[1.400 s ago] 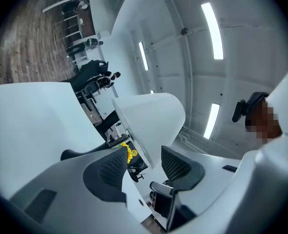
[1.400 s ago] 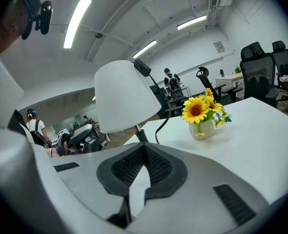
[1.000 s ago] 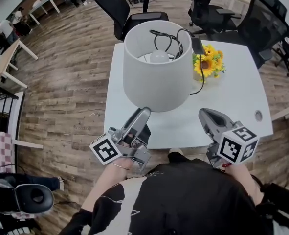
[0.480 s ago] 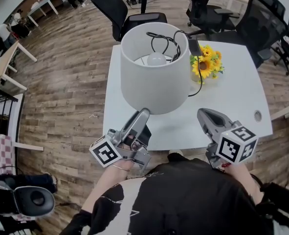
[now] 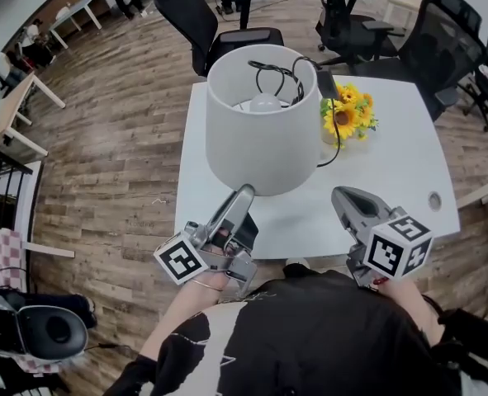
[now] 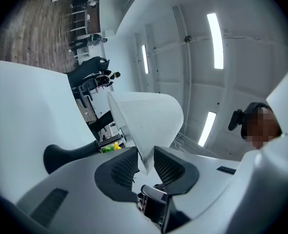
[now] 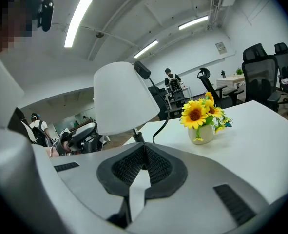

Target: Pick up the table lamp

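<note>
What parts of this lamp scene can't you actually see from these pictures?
Lamp base: covered by the lampshade in the head view, behind the right claw in the right gripper view.
Vase: mostly under the sunflowers in the head view.
Distant person, right gripper view: too small.

table lamp (image 5: 262, 139): one
bulb (image 5: 265, 102) inside its shade: one
sunflower vase (image 5: 345, 115): one
bench (image 5: 392, 172): one
black office chairs (image 5: 196, 13): at least four

White table (image 5: 392, 172), potted sunflowers (image 5: 348, 112) on it, black office chairs (image 5: 196, 15), wooden floor (image 5: 120, 139)
</note>
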Demonstrator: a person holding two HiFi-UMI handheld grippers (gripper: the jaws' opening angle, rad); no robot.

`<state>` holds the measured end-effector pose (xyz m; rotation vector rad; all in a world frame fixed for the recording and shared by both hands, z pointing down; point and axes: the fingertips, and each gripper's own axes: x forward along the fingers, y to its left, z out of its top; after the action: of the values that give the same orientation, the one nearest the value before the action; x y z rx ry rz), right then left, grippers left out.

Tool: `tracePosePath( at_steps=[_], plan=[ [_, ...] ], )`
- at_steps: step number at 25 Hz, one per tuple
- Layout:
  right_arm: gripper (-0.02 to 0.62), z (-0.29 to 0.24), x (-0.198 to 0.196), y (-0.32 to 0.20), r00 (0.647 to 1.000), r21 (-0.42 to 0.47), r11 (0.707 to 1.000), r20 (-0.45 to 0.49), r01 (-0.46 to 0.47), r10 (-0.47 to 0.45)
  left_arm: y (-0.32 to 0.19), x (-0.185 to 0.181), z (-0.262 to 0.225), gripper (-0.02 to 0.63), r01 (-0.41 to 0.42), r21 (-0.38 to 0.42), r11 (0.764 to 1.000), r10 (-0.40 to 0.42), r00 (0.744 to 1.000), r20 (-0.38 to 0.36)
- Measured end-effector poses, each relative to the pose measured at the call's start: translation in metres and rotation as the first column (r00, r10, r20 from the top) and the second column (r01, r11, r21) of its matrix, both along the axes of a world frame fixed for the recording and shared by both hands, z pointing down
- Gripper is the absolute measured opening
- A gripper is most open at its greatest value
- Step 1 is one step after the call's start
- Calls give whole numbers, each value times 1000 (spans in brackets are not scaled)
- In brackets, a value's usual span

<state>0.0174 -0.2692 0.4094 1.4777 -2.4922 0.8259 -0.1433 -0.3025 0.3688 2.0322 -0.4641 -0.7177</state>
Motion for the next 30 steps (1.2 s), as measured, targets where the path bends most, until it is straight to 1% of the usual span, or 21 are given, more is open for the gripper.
tracePosePath(
  at_steps=[3, 12, 18, 25, 30],
  plan=[
    [15, 0, 1, 0, 1000, 3, 1000, 1, -4, 4, -2, 0, -1, 109, 1, -5, 1000, -1, 1000, 1],
    [15, 0, 4, 0, 1000, 6, 1000, 5, -10, 10, -12, 5, -9, 97, 15, -14, 1000, -15, 1000, -27],
    [15, -4, 8, -3, 1000, 2, 1000, 6, -15, 15, -24, 9, -17, 86, 23, -32, 999, -25, 997, -74],
    [15, -2, 8, -9, 1000, 5, 1000, 9, 1, -1, -37, 12, -25, 72, 24, -44, 999, -30, 991, -131],
    [15, -2, 8, -15, 1000, -1, 1000, 11, 8, -8, -47, 16, -31, 63, 29, -43, 999, -35, 988, -149]
  ],
)
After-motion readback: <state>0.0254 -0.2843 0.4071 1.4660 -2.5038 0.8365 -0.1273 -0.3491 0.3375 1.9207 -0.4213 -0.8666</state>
